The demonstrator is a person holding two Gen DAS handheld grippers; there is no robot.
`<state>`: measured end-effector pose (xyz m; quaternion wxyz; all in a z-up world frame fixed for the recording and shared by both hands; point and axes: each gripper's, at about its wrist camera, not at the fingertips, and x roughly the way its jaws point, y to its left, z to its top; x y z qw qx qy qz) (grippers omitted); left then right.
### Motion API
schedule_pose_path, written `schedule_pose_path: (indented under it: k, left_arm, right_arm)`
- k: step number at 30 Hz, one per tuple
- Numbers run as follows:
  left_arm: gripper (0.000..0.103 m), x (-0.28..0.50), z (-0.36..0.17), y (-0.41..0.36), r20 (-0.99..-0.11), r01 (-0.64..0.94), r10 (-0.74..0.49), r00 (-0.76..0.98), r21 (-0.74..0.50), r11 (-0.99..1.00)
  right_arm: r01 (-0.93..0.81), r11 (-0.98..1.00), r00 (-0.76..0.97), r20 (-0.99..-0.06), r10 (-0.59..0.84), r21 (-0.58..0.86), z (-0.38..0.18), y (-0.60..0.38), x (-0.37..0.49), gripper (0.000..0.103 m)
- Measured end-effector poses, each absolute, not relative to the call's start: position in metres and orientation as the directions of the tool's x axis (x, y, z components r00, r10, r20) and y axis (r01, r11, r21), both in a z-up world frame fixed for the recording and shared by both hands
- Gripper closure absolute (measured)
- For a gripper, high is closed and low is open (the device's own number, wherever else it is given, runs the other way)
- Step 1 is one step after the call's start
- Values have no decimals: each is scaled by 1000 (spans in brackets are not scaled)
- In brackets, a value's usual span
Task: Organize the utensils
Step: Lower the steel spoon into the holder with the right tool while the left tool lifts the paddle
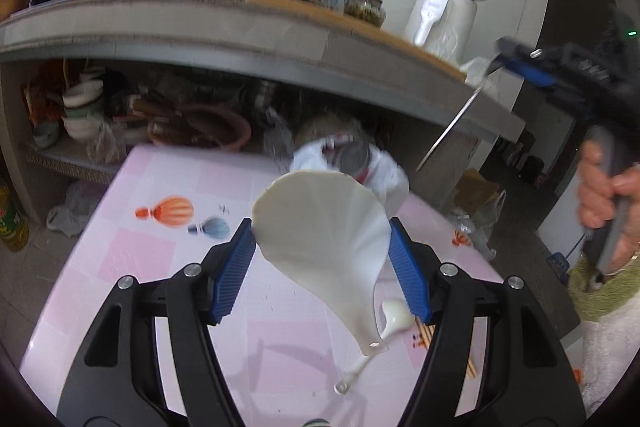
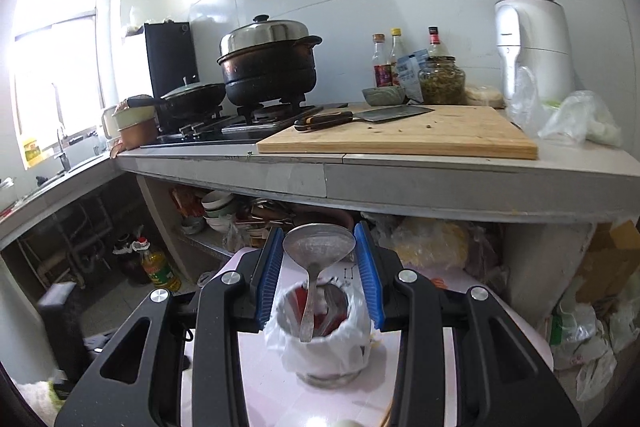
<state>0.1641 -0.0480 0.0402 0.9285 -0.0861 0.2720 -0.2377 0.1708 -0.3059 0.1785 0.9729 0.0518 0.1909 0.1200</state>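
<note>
White paddle: a flat white plastic rice paddle sits clamped by its wide blade between the blue pads of the left gripper, handle hanging down toward the camera, lifted clear of the bench so it can be carried.
Left hand pose: gripper tilted somewhat downward over the pink bench, jaws fairly wide because the blade is broad.
Loose utensils: a white ceramic spoon and wooden chopsticks lie on the bench near its right edge, under the paddle; likely unsorted as yet.
Metal ladle: the right gripper holds a metal ladle by its bowl, jaws partly closed on it, handle pointing down into the holder.
Holder: a round utensil can lined with a white bag stands on the bench toward its far edge, just below the ladle, other handles already inside.
Right hand pose: gripper angled slightly down, raised above the can; a hand wraps its grip.
Beyond: kitchen counter with a cutting board and cleaver.
</note>
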Motion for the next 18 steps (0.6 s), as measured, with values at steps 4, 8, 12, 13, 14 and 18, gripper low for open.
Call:
schedule_pose_path:
  k: [4,8,12,13,14,18]
  left_arm:
    - [40,166,52,-43,-447,384,-478,756,-289,877]
    - [40,167,52,-39,-450,365,-463,763,-291,884]
    - [40,169,48,-37,-464,352,-453,761,-292,889]
    - [40,170,47,-37,-466,350,-452,761,-292,890]
    - [40,170,46,-36,-468,348,-450,761,-292,891]
    - [40,171,44,-35,-470,344,-449,760,-295,891]
  right_arm:
    - [-231,963,875,-403,268,140,167,-299,203,67]
    - [-245,964,836,-482,262,100,140,-287,234,67]
    - [-256,965,796,-552,247,63,109,-278,253,67]
    - [-259,964,788,-566,243,52,102,-276,256,67]
    - [-264,964,778,-582,235,36,95,-274,259,67]
    - [-286,958,744,-630,223,0,75,-266,267,67]
